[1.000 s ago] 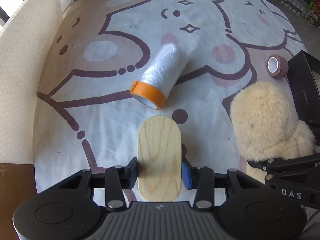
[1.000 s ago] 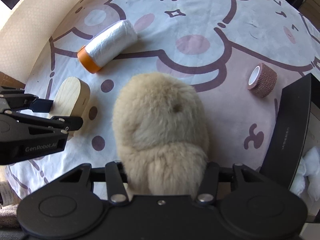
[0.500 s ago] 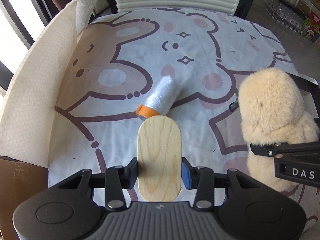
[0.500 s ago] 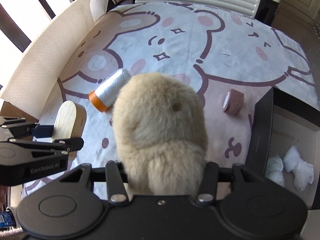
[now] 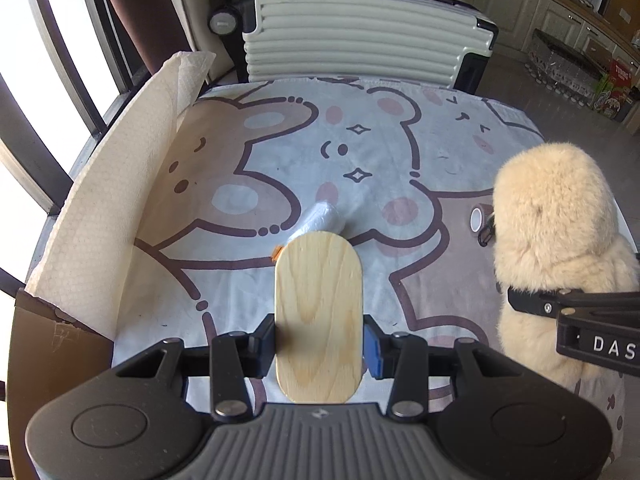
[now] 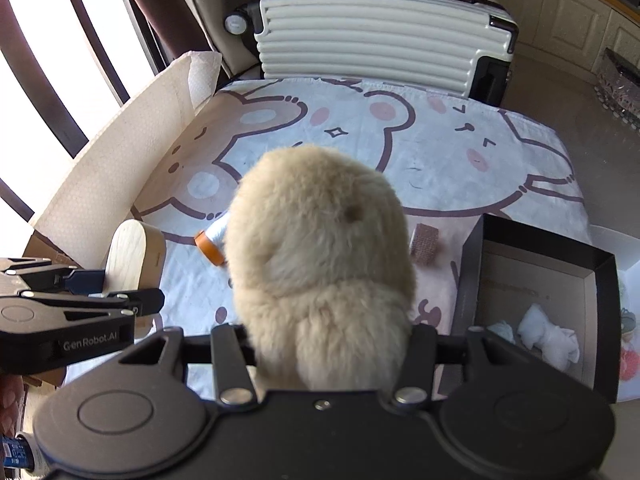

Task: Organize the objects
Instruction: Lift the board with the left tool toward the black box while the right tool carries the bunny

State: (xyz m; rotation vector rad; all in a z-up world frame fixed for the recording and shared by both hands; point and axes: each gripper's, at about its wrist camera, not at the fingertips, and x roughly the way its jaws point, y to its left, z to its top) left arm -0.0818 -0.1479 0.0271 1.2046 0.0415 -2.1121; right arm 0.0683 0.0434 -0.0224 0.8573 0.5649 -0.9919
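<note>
Off to the right sits the black box (image 6: 472,280), nearest the right claw (image 6: 328,344), which squeezes the fluffy toy (image 6: 320,252). The left claw (image 5: 319,344) pinches the wooden block (image 5: 319,312), farther away.

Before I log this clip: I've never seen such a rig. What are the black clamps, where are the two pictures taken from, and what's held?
No robot here: a person holds a two-finger gripper in each hand, each carrying a camera looking along its fingers. The left gripper is shut on a wooden block; the right gripper is shut on a plush toy. On the bear-print cloth lie a plastic roll with an orange end and a brown tape roll. An open black box sits at the right.
</note>
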